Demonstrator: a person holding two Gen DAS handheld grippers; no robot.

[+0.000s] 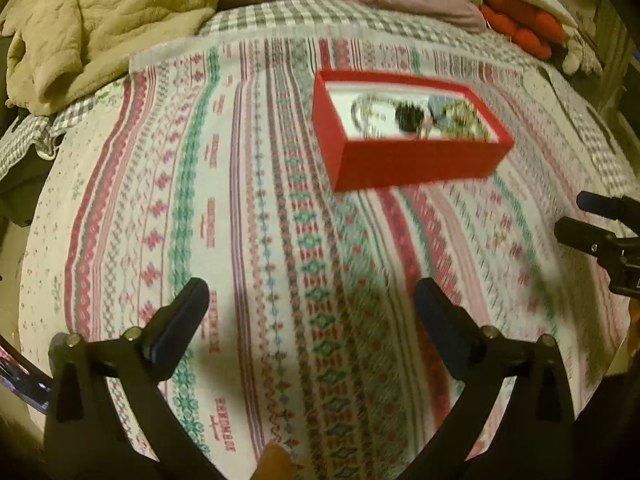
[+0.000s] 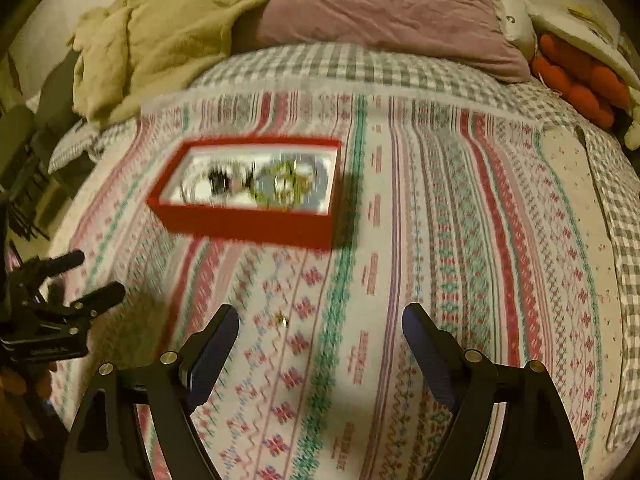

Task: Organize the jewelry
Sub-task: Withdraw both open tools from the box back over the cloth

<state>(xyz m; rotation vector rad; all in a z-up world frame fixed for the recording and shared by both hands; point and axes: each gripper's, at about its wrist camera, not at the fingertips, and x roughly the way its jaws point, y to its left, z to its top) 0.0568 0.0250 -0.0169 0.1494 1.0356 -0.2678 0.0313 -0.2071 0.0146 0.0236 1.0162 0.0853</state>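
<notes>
Left wrist view: left gripper (image 1: pixel 310 294) hangs over the patterned cloth (image 1: pixel 248 240), jaws spread wide, nothing between the pads. Red box (image 1: pixel 404 156) sits on the cloth at about 1 o'clock from the fingers, well apart from them, lid off. White interior holds a heap of jewelry (image 1: pixel 416 118); motion blur prevents telling pieces apart beyond a dark item, a pale ring-like shape and some gold-green bits. Right gripper (image 1: pixel 580 216) enters at 3 o'clock on the frame edge, fingers slightly parted, holding nothing.

Right wrist view: right gripper (image 2: pixel 320 320) above the same cloth (image 2: pixel 460 240), jaws spread, empty. Small gold piece (image 2: pixel 282 321) lies on the cloth between the two fingers, nearer the left finger, not touched by either. Red box (image 2: pixel 248 224) at 11 o'clock from the fingers, well apart; jewelry (image 2: pixel 264 184) inside, blurred. Left gripper (image 2: pixel 86 278) visible at 9 o'clock at the frame edge, fingers apart, holding nothing.

Surroundings: cloth lies over a grey checked sheet (image 2: pixel 320 64); tan blanket (image 2: pixel 152 40) bunched at 10–11 o'clock; mauve pillow (image 2: pixel 384 8) at 12 o'clock; orange-red plush item (image 2: pixel 576 80) at 2 o'clock.
</notes>
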